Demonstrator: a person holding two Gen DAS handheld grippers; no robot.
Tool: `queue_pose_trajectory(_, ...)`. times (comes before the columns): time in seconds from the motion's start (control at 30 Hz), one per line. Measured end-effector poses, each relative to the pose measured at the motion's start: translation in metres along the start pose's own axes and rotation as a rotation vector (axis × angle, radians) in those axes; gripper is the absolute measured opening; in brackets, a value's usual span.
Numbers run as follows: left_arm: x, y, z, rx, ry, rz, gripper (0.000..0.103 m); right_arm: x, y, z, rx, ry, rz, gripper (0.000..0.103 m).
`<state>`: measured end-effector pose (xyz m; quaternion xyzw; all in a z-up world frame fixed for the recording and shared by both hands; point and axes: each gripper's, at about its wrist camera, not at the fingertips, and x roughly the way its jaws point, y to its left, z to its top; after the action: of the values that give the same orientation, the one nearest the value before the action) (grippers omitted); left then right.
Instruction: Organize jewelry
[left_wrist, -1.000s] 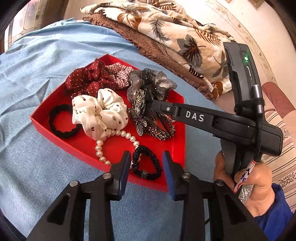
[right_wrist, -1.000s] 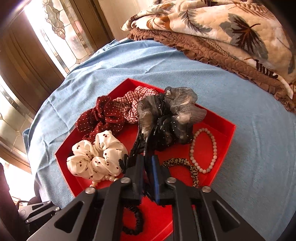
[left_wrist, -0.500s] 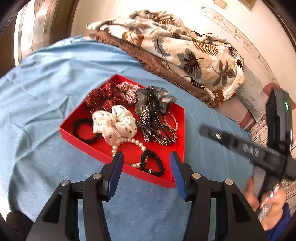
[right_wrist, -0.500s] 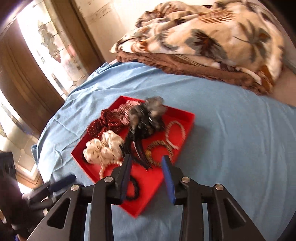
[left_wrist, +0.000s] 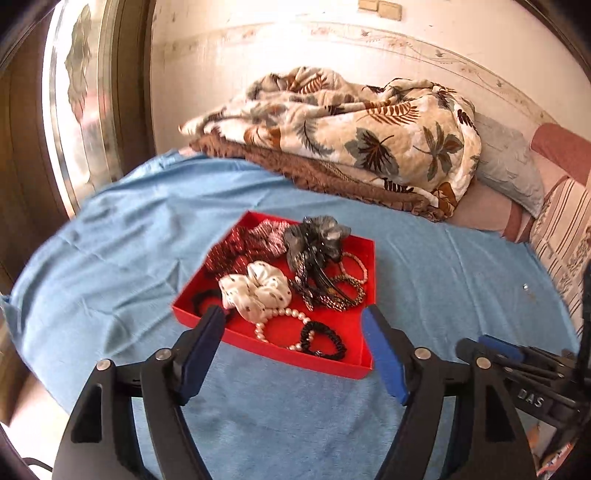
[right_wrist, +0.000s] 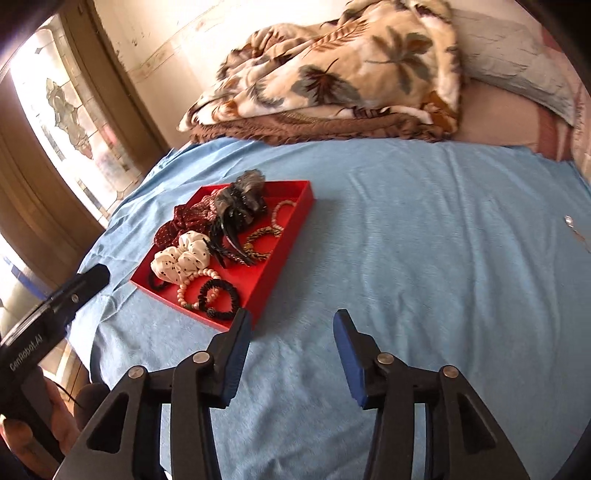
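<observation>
left wrist: left gripper (left_wrist: 293, 354) jaws wide apart, empty, near red tray (left_wrist: 364, 258) on the bed | right wrist: right gripper (right_wrist: 291, 356) jaws wide, empty; tray (right_wrist: 295, 221) far-left | progress: all pieces inside, seems almost finished

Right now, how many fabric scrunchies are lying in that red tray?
4. A white spotted scrunchie lies mid-tray, a dark red dotted scrunchie and a checked scrunchie sit at the far left corner of the red tray, and a grey scrunchie beside them. More may hide beneath.
</observation>
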<state>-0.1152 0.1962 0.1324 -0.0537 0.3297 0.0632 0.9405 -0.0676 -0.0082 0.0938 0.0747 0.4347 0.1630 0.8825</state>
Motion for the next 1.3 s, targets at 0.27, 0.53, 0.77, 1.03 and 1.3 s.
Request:
queue_pose_trajectory(0.27,-0.017,-0.006,0.000,0.030,-0.032,0.046,0.080,-0.028,0.001,-0.010,-0.007,-0.059,-0.054,0.059)
queue_pose_trajectory(0.53,-0.022,-0.006,-0.002,0.026,-0.031,0.045,0.081,-0.039,0.015,-0.016,-0.047,-0.081,-0.094,0.064)
queue_pose_trajectory(0.77,-0.025,-0.004,-0.003,0.023,-0.033,0.045,0.081,-0.044,0.030,-0.019,-0.101,-0.099,-0.127,0.066)
queue_pose_trajectory(1.03,-0.036,-0.003,-0.003,0.007,-0.096,0.122,0.090,-0.047,0.045,-0.022,-0.158,-0.124,-0.158,0.070)
queue_pose_trajectory(1.3,-0.074,0.006,0.001,-0.032,-0.319,0.285,0.103,-0.050,0.048,-0.027,-0.163,-0.145,-0.175,0.073)
